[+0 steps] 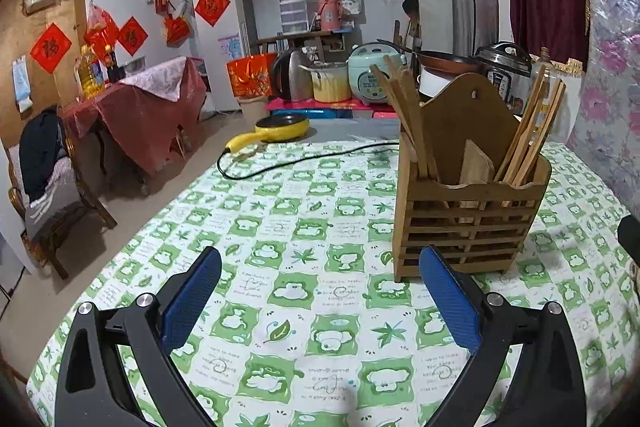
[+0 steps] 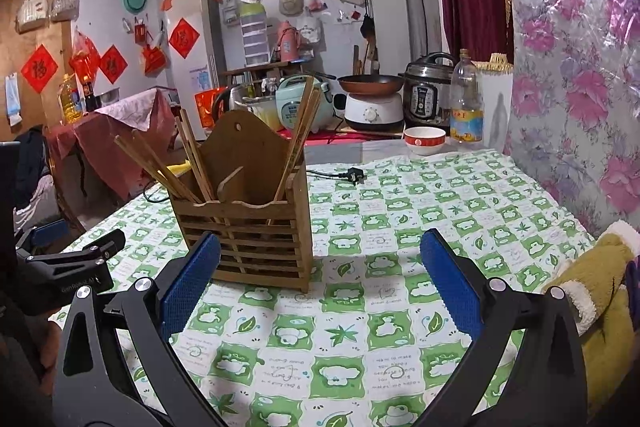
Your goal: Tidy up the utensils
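Note:
A wooden slatted utensil holder [image 1: 468, 223] stands upright on the green-and-white checked tablecloth [image 1: 304, 227]. It also shows in the right wrist view [image 2: 252, 231]. Wooden chopsticks [image 1: 528, 135] lean in its right compartment and others [image 1: 404, 115] in its left one; they show in the right wrist view too [image 2: 298, 135]. My left gripper [image 1: 320, 301] is open and empty, just in front and left of the holder. My right gripper [image 2: 320, 285] is open and empty, in front and right of the holder.
A yellow electric pan [image 1: 280, 129] with a black cord [image 1: 288, 163] lies at the table's far edge. A red-and-white bowl [image 2: 425, 139] and plastic bottle [image 2: 466, 103] stand at the far right. Cookers [image 2: 430, 95] sit behind. A yellow sleeve [image 2: 596, 303] is at right.

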